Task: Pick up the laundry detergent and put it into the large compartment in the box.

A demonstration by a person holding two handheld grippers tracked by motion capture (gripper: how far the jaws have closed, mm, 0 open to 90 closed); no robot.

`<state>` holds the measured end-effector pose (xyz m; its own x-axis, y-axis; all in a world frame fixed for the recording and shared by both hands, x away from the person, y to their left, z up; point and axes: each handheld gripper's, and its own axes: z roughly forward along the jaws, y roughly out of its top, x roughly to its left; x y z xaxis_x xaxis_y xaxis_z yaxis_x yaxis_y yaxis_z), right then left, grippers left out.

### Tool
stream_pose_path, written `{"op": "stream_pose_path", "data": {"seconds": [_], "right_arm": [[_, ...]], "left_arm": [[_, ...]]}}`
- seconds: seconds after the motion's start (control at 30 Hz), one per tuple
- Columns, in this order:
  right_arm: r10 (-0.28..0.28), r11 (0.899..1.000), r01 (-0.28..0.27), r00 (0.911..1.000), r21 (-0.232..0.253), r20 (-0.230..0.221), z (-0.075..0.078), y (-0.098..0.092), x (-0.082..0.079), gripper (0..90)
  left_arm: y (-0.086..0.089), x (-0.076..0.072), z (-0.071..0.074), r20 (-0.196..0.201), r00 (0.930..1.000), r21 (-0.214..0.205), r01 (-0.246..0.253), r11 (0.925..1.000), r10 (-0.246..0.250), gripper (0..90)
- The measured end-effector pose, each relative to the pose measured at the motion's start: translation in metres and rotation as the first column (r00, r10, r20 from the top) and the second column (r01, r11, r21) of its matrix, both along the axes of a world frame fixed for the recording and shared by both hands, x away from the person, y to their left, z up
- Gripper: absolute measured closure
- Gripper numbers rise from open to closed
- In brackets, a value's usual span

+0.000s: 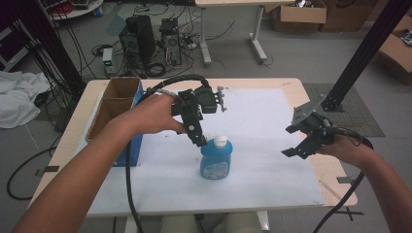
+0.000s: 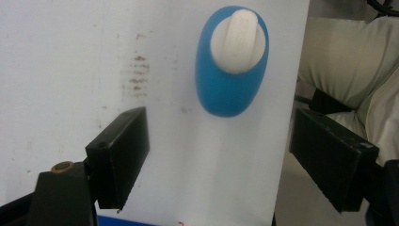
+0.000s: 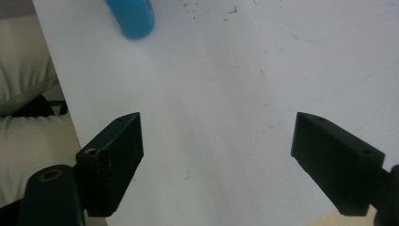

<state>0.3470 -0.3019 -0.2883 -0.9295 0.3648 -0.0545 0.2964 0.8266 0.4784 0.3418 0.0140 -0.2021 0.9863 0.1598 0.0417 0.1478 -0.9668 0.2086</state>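
**Left jaws over the bottle cap**

High view: bottle (image 1: pixel 216 159) upright, mid-desk (image 1: pixel 272 145); left gripper (image 1: pixel 200 141) just beside its cap; right gripper (image 1: pixel 296 150) well apart, wide, empty.

Left gripper view: jaws wide, empty, cap (image 2: pixel 237 40) ahead and off-centre. Centre first, I judge, then descend squarely.

Right gripper view: jaws wide, bottle base (image 3: pixel 131 19) far off.

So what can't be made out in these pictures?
- Bottle label: too small to read in the high view.
- Bottle base: cut off by the top edge in the right gripper view.
- Box contents: hidden by its walls and the left forearm in the high view.
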Motion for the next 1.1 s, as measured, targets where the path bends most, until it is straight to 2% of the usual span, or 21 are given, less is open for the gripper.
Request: {"op": "stream_pose_path", "data": {"seconds": [0.47, 0.8, 1.1], "right_arm": [[0.006, 1.0, -0.006, 1.0, 0.003, 0.005, -0.001, 0.001, 0.0, 17.4], [0.005, 1.0, -0.005, 1.0, 0.003, 0.003, -0.002, 0.0, 0.0, 17.3], [0.007, 1.0, -0.007, 1.0, 0.005, 0.001, -0.003, -0.002, -0.001, 17.3]], "left_arm": [[-0.024, 0.001, -0.016, -0.011, 0.9981, 0.013, 0.061, 0.9981, -0.06, 20.0], [-0.036, 0.001, -0.025, -0.015, 0.9963, 0.029, 0.085, 0.9959, -0.085, 19.8], [-0.045, 0.003, -0.043, -0.038, 0.9952, 0.044, 0.092, 0.9948, -0.09, 19.7]]}}
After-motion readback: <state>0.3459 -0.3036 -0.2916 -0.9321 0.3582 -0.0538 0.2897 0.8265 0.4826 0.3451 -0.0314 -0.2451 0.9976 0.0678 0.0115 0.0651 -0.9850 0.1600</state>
